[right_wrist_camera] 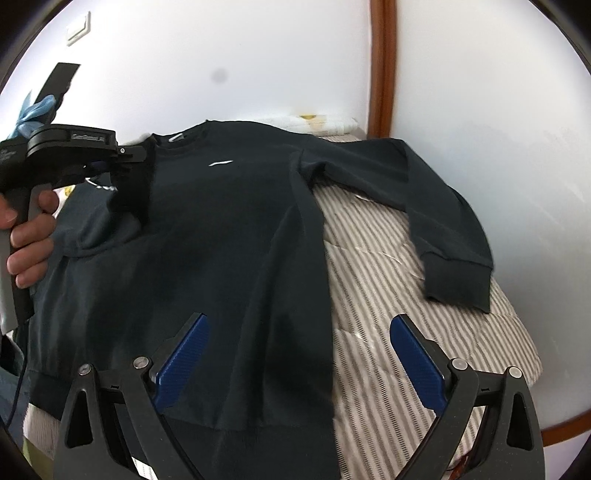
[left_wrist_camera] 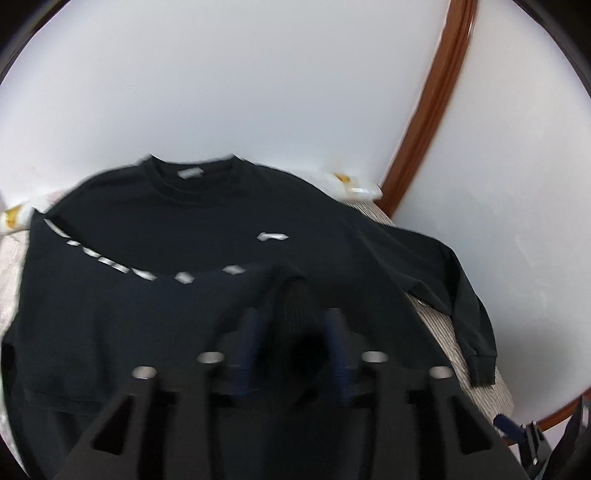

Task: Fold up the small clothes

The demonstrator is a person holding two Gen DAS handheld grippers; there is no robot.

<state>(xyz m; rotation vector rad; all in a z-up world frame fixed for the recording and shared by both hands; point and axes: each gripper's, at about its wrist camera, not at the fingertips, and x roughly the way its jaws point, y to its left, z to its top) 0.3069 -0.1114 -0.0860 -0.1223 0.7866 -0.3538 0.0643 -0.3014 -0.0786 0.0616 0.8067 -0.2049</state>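
Left wrist view: close over the sweatshirt (left_wrist_camera: 184, 229), facing its collar and the wall. Right wrist view: from the hem edge, same way. Shared: sweatshirt, striped bed (right_wrist_camera: 388, 258).

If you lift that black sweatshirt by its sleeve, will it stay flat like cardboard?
Probably not. The sleeve cuff pinched in the left tool already bunches, so the black sweatshirt looks floppy. Its other sleeve droops over the striped mattress, so it would likely dangle.

White wall (right_wrist_camera: 258, 55) fills upper half of both views, evenly lit, faint dark smudge at upper centre of right view. Brown wooden trim (right_wrist_camera: 382, 66) runs vertically at upper right; in left view it curves down right side. White wall switch (right_wrist_camera: 78, 29) at upper left. Striped grey-white bedding (right_wrist_camera: 388, 277) across lower right, white pillow (right_wrist_camera: 325, 122) against wall, mid-frame.
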